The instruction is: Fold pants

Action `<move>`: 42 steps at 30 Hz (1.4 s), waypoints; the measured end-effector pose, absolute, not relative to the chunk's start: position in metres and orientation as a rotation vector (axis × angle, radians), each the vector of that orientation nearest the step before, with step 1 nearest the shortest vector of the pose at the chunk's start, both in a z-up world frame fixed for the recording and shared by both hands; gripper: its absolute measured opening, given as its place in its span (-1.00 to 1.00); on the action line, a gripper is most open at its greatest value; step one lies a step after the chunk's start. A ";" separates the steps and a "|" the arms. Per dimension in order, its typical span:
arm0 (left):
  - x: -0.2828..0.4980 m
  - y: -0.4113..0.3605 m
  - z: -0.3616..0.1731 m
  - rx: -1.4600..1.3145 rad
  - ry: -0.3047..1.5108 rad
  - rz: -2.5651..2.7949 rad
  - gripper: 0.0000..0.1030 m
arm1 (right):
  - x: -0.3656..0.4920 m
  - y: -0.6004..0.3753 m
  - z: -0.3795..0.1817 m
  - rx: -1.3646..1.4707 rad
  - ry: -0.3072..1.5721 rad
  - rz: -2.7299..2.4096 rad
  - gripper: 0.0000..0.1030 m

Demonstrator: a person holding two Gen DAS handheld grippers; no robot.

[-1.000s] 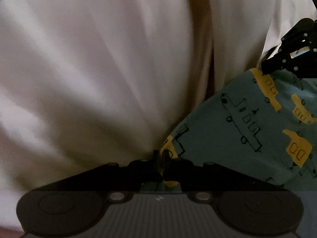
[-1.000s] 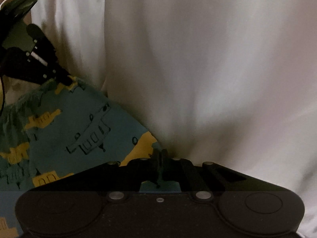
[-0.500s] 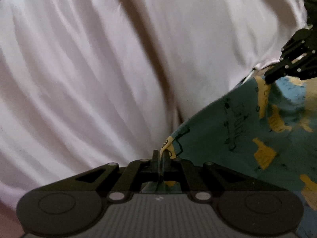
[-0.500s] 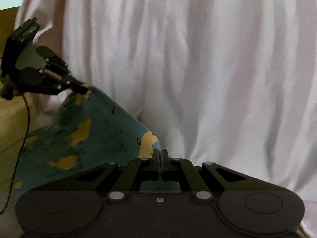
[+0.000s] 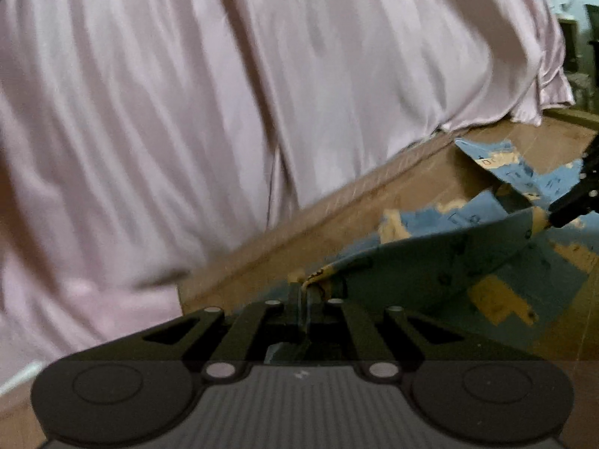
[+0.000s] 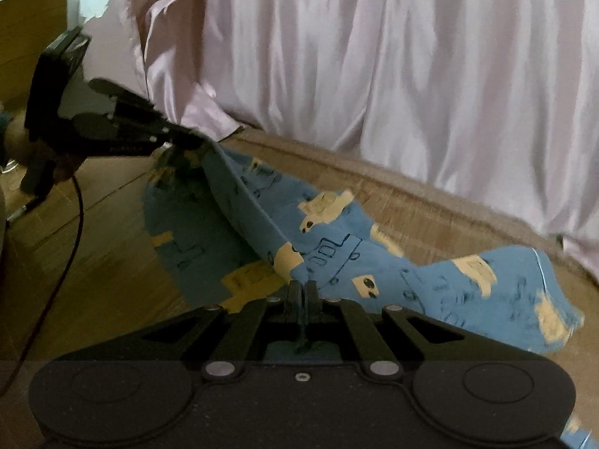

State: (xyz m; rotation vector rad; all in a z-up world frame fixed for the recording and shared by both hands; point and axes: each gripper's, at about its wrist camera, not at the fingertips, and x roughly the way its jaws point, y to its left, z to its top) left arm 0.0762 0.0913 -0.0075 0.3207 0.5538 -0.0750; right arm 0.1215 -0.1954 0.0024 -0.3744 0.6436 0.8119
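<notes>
Blue pants printed with yellow vehicles are stretched between both grippers, low over a wooden floor. My right gripper is shut on one corner of the cloth edge. My left gripper is shut on the other corner, and it also shows in the right wrist view as the left gripper at the upper left. The pants sag towards the floor, with the legs lying on the wood to the right. At the right border of the left wrist view, the right gripper pinches the cloth.
A pale pink sheet hangs in folds down the side of a bed straight ahead, reaching the floor. A dark cable trails from the left gripper. Dark furniture stands far right.
Both grippers have dropped down with the pants; the view slid from the sheet alone to the floor. The cloth, earlier hanging flat in front of the sheet, now drapes onto the wood.
</notes>
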 end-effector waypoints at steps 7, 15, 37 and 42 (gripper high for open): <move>0.063 0.082 -0.019 0.392 0.574 -0.040 -0.95 | 0.115 -0.191 -0.010 -0.370 0.652 0.800 -1.00; 0.038 0.075 -0.016 0.551 0.518 -0.099 -0.94 | 0.106 -0.197 -0.001 -0.340 0.616 0.800 -1.00; 0.068 0.184 -0.015 -0.432 0.771 0.079 0.25 | 0.105 -0.195 -0.017 -0.394 0.669 0.801 -0.02; 0.080 0.189 -0.030 -0.418 0.818 0.174 0.04 | 0.107 -0.187 -0.020 -0.438 0.657 0.810 0.03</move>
